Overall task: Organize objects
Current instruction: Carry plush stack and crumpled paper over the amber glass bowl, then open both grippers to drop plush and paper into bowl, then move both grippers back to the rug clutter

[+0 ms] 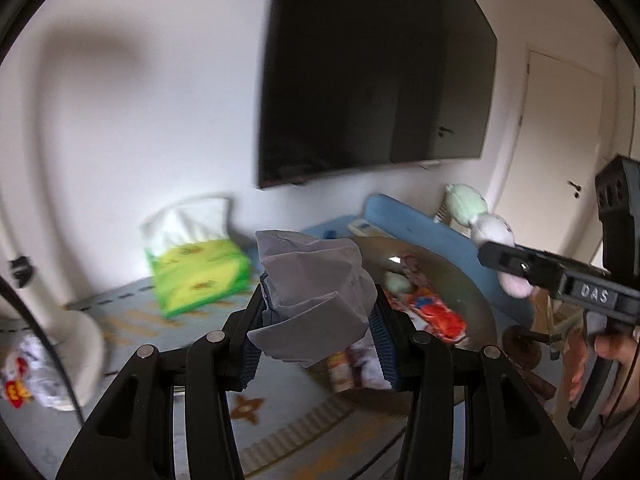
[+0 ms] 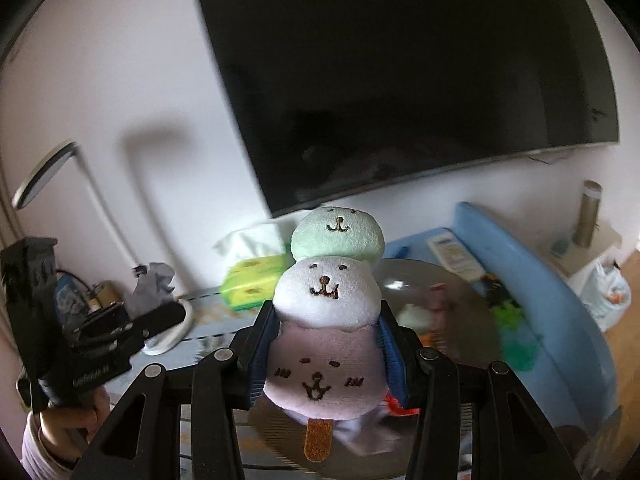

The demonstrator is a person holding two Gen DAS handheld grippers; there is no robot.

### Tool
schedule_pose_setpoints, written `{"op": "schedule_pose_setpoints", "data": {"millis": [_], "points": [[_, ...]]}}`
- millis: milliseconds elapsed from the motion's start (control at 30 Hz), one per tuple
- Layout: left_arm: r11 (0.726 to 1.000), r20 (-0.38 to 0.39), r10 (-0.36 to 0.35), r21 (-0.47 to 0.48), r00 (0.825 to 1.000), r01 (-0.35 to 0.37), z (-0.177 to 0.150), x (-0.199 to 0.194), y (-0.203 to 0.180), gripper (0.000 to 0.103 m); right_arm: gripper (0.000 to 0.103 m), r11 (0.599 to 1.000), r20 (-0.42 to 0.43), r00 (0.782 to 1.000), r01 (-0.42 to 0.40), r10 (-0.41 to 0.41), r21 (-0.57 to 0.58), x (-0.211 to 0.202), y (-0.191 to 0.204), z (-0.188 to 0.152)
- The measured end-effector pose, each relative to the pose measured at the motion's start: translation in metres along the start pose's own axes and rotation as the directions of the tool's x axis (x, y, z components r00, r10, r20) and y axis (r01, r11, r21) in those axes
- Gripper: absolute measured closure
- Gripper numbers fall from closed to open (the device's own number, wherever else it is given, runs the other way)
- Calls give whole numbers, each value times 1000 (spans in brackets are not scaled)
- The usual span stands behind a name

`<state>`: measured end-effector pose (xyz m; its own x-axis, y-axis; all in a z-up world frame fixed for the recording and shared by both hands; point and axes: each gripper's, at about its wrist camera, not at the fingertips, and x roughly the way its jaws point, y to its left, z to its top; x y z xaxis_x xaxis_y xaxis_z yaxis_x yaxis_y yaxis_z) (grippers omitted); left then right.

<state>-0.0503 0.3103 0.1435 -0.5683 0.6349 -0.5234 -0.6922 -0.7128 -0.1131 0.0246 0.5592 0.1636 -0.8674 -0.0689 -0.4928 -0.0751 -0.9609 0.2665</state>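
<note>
My left gripper (image 1: 318,312) is shut on a crumpled grey-white tissue (image 1: 312,288), held above the patterned table. It also shows in the right wrist view (image 2: 154,280) at the left, tissue in its tips. My right gripper (image 2: 326,344) is shut on a plush toy (image 2: 326,320) of three stacked faces, green, white and pink, with a brown stick below. In the left wrist view that gripper (image 1: 508,272) is at the right, holding the plush (image 1: 486,232) over the round bowl (image 1: 472,280).
A green tissue box (image 1: 198,276) stands by the wall under a wall-mounted TV (image 1: 372,72). The round bowl holds snack packets (image 1: 436,316). A blue tray (image 2: 520,264) lies behind it. A white lamp base (image 1: 76,344) and a plastic bag (image 1: 28,376) are at the left.
</note>
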Motion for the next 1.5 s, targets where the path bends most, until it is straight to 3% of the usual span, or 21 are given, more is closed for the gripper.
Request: {"op": "schedule_pose_setpoints", "data": {"millis": [400, 900, 933, 967, 1000, 1033, 1067, 1167, 1500], "points": [[999, -57, -47, 7, 997, 47, -1, 51, -20, 58, 56, 996, -33, 997, 75, -74, 47, 10, -54, 10], [995, -106, -97, -30, 990, 94, -15, 88, -11, 57, 54, 996, -117, 989, 85, -88, -31, 80, -48, 14], [995, -116, -103, -27, 988, 101, -16, 90, -12, 55, 48, 995, -121, 988, 91, -96, -43, 83, -48, 13], [994, -134, -111, -29, 985, 108, -18, 92, -13, 50, 27, 993, -131, 985, 107, -113, -56, 87, -47, 13], [994, -172, -110, -24, 979, 107, -19, 96, -14, 25, 0, 990, -142, 980, 129, -136, -60, 91, -48, 13], [995, -210, -104, -13, 972, 104, -20, 101, -16, 2, 0, 988, -153, 977, 141, -148, -60, 94, -48, 13], [994, -218, -104, 2, 970, 107, -23, 102, -19, 0, 0, 992, -160, 979, 120, -126, -45, 95, -49, 13], [995, -177, -98, 13, 979, 102, -23, 94, -20, 0, 0, 997, -178, 982, 73, -68, 24, 94, -56, 11], [996, -141, -74, -61, 987, 66, -14, 65, 2, 0, 0, 987, -71, 990, 132, -126, 95, 57, -57, 17]]}}
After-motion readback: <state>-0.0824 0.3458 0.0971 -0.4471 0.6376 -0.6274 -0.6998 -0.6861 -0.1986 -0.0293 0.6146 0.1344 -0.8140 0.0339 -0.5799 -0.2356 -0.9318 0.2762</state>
